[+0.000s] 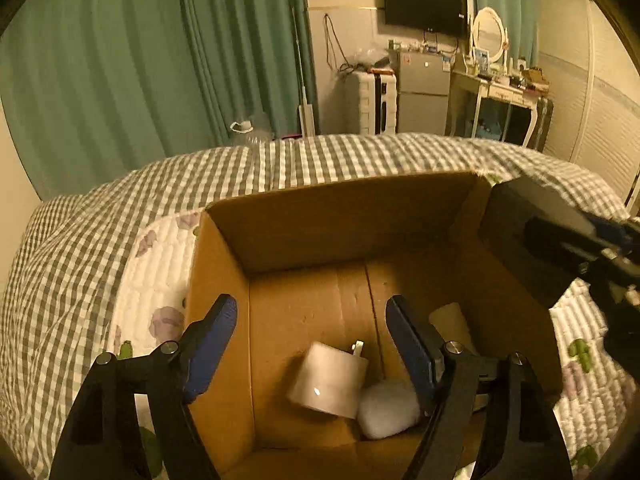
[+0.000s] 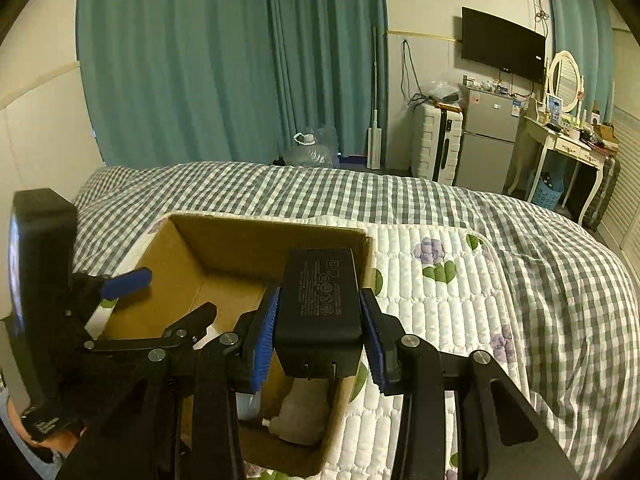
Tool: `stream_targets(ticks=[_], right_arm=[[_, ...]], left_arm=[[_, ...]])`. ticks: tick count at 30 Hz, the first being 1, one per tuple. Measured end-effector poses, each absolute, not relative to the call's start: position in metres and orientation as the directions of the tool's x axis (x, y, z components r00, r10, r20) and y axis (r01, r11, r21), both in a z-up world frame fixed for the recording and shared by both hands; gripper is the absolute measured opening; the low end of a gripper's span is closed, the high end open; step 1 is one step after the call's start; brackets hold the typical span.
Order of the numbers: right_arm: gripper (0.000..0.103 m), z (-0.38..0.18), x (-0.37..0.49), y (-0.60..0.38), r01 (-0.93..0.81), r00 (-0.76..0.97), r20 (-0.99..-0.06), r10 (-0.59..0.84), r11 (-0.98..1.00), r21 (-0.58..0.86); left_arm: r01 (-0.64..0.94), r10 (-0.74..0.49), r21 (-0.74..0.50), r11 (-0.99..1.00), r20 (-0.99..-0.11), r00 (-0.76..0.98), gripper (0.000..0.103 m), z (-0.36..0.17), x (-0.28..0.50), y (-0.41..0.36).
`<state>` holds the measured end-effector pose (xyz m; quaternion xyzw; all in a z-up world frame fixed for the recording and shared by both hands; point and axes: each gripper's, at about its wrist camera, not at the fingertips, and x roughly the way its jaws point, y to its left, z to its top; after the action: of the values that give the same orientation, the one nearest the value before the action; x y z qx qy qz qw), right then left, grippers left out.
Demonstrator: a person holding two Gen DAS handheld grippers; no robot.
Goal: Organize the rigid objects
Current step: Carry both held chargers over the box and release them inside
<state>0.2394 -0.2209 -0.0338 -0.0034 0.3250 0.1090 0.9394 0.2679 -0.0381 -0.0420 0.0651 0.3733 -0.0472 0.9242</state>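
Note:
An open cardboard box [image 1: 320, 220] sits on the bed. In the left wrist view my left gripper [image 1: 310, 320] is open and empty above the box. Below it a white plug adapter [image 1: 328, 380] is blurred inside the box, beside a white rounded object [image 1: 388, 408] and a pale flat piece [image 1: 452, 320]. In the right wrist view my right gripper [image 2: 320, 312] is shut on a black power adapter [image 2: 320, 296] with its prongs toward the camera, over the box's right wall [image 2: 360, 240]. The left gripper [image 2: 160, 304] shows there too. The black adapter [image 1: 532, 236] shows at the right of the left wrist view.
The bed has a grey checked cover [image 2: 440, 200] and a white floral quilt [image 2: 440, 300]. Beyond stand green curtains [image 2: 200, 60], a water jug [image 2: 312, 148], a white suitcase [image 2: 436, 144], a small fridge [image 2: 488, 136], a wall TV [image 2: 502, 46] and a dressing table [image 2: 568, 144].

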Motion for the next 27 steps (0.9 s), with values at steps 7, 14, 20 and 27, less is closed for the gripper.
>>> stream_targets(ticks=[7, 14, 20, 27], right_arm=[[0.038, -0.031, 0.231, -0.209, -0.207, 0.757, -0.620, 0.206, 0.976, 0.072], [0.038, -0.071, 0.252, -0.176, -0.218, 0.698, -0.686, 0.205, 0.973, 0.069], [0.039, -0.096, 0.265, -0.163, -0.210, 0.672, -0.709, 0.213, 0.973, 0.093], [0.067, -0.082, 0.250, -0.163, -0.197, 0.719, -0.668, 0.189, 0.978, 0.065]], left_arm=[[0.087, -0.013, 0.075, 0.993, -0.678, 0.735, 0.079, -0.014, 0.246, -0.012], [0.026, 0.034, 0.079, 0.997, -0.670, 0.742, 0.079, -0.005, 0.234, 0.023], [0.003, 0.035, 0.055, 0.998, -0.681, 0.732, 0.079, -0.015, 0.232, 0.046], [0.029, 0.009, 0.043, 0.999, -0.686, 0.728, 0.079, -0.016, 0.219, 0.047]])
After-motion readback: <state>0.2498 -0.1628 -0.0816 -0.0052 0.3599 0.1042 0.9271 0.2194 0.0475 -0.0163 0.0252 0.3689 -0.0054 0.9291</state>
